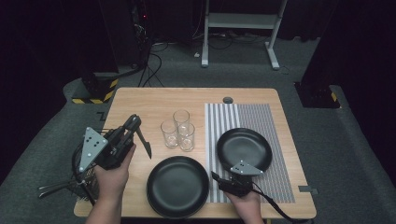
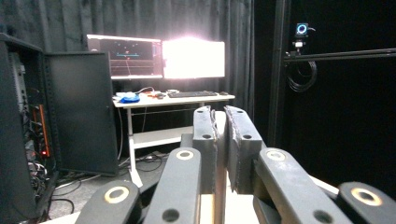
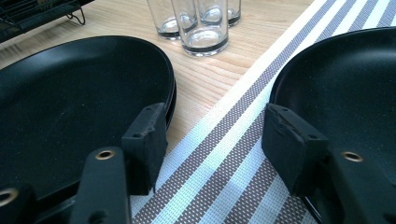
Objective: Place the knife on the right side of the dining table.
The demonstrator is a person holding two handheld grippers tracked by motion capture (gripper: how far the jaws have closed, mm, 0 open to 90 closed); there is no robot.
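the left hand-held gripper (image 1: 140,135) is held above the left part of the table (image 1: 140,100), its jaws closed together with nothing between them; in the left gripper view the jaws point level toward a desk with two monitors (image 2: 159,58) across the room. the right hand-held gripper (image 1: 219,181) sits low at the near edge of the striped placemat (image 1: 254,116), its jaws spread open and empty. in the right gripper view, one jaw stands at the rim of the near black plate (image 3: 70,98) and the other over the rim of the far black plate (image 3: 355,79), with bare placemat stripes between them. in the high view the near black plate (image 1: 177,186) lies on the wood just left of the placemat, and the far black plate (image 1: 244,149) lies on the placemat. three clear glasses (image 1: 178,129) stand together behind the near plate. a wire rack (image 1: 79,179) sits at the table's left near corner.
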